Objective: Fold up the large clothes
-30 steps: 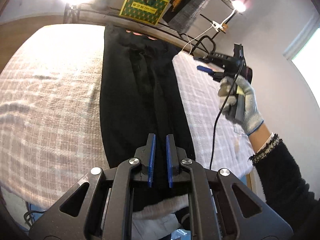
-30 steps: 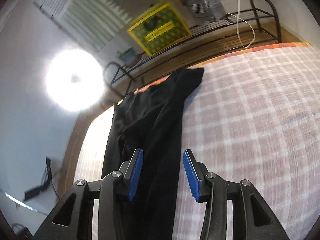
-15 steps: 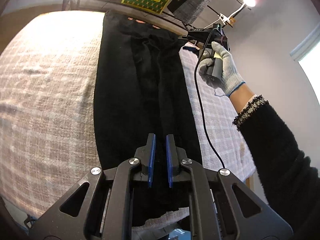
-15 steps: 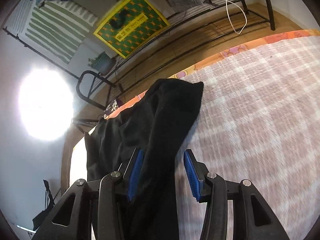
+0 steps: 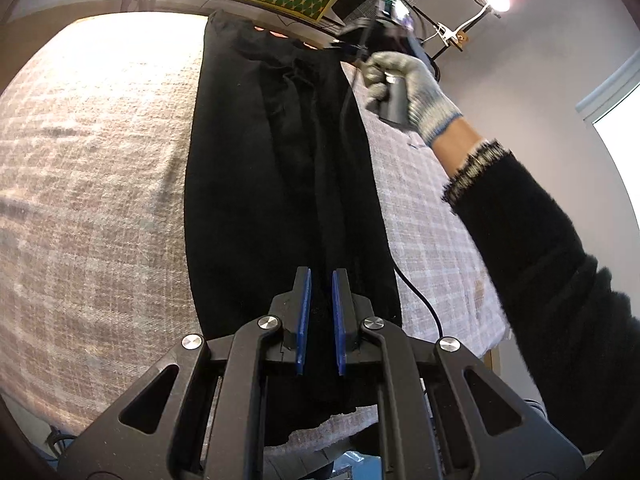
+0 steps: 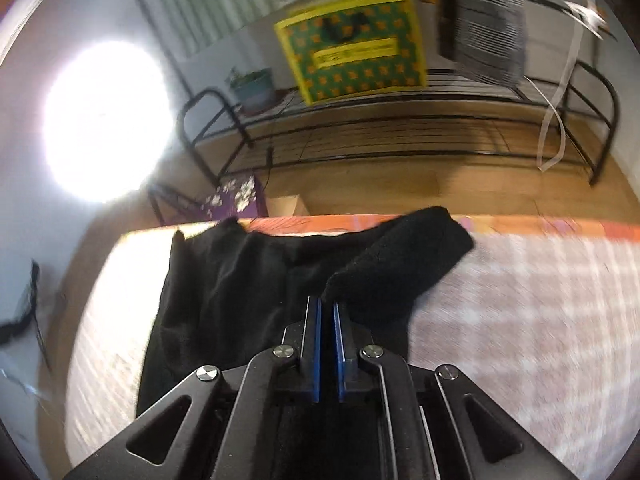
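Observation:
A long black garment (image 5: 280,168) lies lengthwise on the plaid-covered bed (image 5: 92,184). My left gripper (image 5: 320,292) is shut on its near end, with black cloth between the blue pads. In the left wrist view my right gripper (image 5: 352,46) is at the garment's far right corner, held by a gloved hand. In the right wrist view my right gripper (image 6: 326,312) is shut on that far corner of the black garment (image 6: 400,268), which is lifted and folded over. The rest of the cloth (image 6: 224,280) lies flat to the left.
A black metal rack (image 6: 400,136) stands beyond the bed's far edge, holding a yellow-green box (image 6: 352,44) and a small potted plant (image 6: 254,88). A bright lamp (image 6: 104,120) glares at the left. The plaid bed cover (image 6: 540,300) stretches to the right.
My right gripper moved to the garment's far right corner and shut on it, raising the corner. My left gripper stayed shut on the near end.

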Available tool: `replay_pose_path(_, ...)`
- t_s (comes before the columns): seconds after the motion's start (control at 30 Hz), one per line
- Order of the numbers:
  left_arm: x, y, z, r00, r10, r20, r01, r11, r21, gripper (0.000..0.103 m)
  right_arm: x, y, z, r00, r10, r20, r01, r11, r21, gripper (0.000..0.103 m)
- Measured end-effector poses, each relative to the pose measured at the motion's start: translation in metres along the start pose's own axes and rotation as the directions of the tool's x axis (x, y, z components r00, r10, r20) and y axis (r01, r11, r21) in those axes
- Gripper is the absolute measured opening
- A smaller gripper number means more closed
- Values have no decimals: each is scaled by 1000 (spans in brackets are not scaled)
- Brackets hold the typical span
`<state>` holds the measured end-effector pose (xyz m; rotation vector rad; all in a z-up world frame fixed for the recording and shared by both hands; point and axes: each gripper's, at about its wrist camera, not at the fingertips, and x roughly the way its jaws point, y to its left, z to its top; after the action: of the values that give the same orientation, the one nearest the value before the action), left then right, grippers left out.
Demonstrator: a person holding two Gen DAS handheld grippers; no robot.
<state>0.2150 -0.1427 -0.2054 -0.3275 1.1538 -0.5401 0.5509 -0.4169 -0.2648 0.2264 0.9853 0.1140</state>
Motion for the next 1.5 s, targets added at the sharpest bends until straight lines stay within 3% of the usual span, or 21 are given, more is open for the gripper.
replay_pose_path(0.2,5,6,2,1000,-2,-19,2,1000,-15,7,52,17,-3,996,-25,-83,21,998,-54,2)
replay_pose_path(0.3,5,9,6,1000,-5,-21,4,1000,-24,7,56,16,-3,993,53,-107,-59,997,-57,11)
replay_pose_path(0.33,6,11,7,1000,-5,-21,5,1000,-26,7,51,14,-2,991,83,-108,-89,995,-50,23)
replay_pose_path(0.43,6,18,10,1000,2,-16,-3,999,-40,7,7,-4,7,971,238,10,-238,971,9,26)
replay_pose_path(0.47,6,20,11,1000,4,-15,-5,999,-50,7,-2,-12,8,970,240,36,-241,970,32,26)
replay_pose_path(0.6,6,27,15,1000,10,-12,-10,998,-67,7,-42,-42,1,976,189,104,-200,973,111,27)
replay_pose_path(0.73,5,27,15,1000,22,-2,-22,998,-55,7,-62,-44,-24,976,202,87,-209,973,94,27)
replay_pose_path(0.8,5,26,13,1000,24,0,-24,998,-50,7,-62,-35,-35,983,170,70,-174,983,52,27)
replay_pose_path(0.93,2,23,9,999,32,8,-31,999,-35,7,-41,-29,-39,1000,-7,25,7,1000,10,27)
replay_pose_path(1.0,3,23,9,999,45,10,-45,998,-33,7,-32,-40,-32,1000,-21,20,20,998,57,27)
replay_pose_path(1.1,7,25,12,999,36,-1,-36,998,-49,7,-25,-48,-19,999,19,50,-25,990,140,39)
replay_pose_path(1.23,12,27,12,999,21,-30,-23,998,-53,7,-13,-13,1,998,36,54,-37,999,5,43)
replay_pose_path(1.27,14,28,11,999,12,-39,-14,998,-58,7,-5,-1,2,999,20,32,-18,998,-55,50)
replay_pose_path(1.33,15,29,9,999,2,-51,-5,998,-64,7,9,16,-2,999,-44,-2,43,988,-148,54)
replay_pose_path(1.37,15,30,9,999,-2,-54,-2,998,-65,7,20,24,-6,995,-90,-31,82,976,-200,43)
replay_pose_path(1.43,12,32,8,999,-3,-52,0,998,-63,7,35,26,-15,987,-137,-84,113,962,-250,11)
replay_pose_path(1.5,9,34,7,999,-4,-47,1,998,-65,7,32,23,-23,990,-118,-74,95,961,-258,9)
